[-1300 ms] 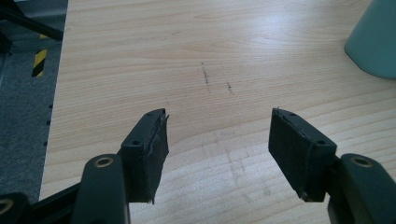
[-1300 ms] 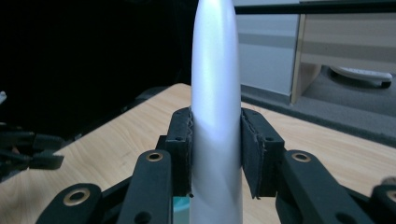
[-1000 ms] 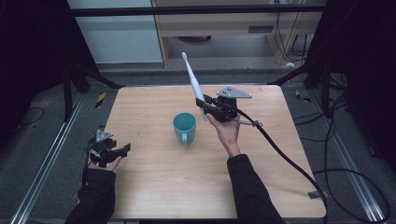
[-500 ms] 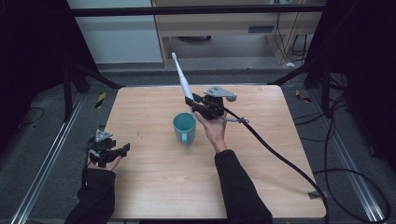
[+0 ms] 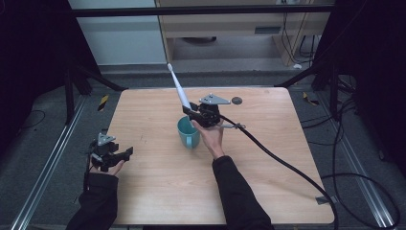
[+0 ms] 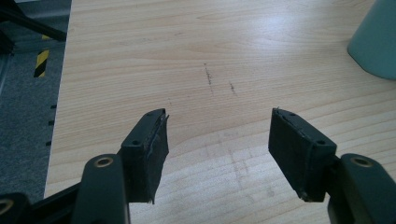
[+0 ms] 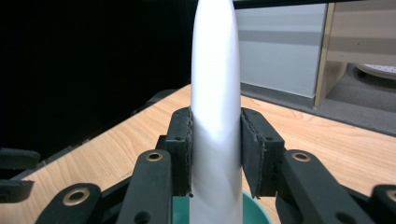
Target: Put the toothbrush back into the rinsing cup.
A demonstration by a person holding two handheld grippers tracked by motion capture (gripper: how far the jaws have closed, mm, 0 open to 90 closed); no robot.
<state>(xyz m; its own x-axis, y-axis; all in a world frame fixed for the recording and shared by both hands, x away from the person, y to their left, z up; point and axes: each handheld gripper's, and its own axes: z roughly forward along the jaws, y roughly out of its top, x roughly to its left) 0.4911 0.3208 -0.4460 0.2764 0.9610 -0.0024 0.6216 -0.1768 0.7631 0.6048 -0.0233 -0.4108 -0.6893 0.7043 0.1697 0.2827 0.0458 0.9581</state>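
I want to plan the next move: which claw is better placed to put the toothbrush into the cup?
Right. The right claw is shut on the white toothbrush, directly above the teal cup. The left claw is open, holds nothing, and sits at the table's left edge, apart from the cup.

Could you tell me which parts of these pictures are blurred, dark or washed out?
In the right gripper view, the toothbrush held by the right hand-held gripper is soft and featureless white, close to the lens. In the left gripper view, the table grain is sharp, with pale glare. In the high view, the table's surroundings fall into deep shadow.
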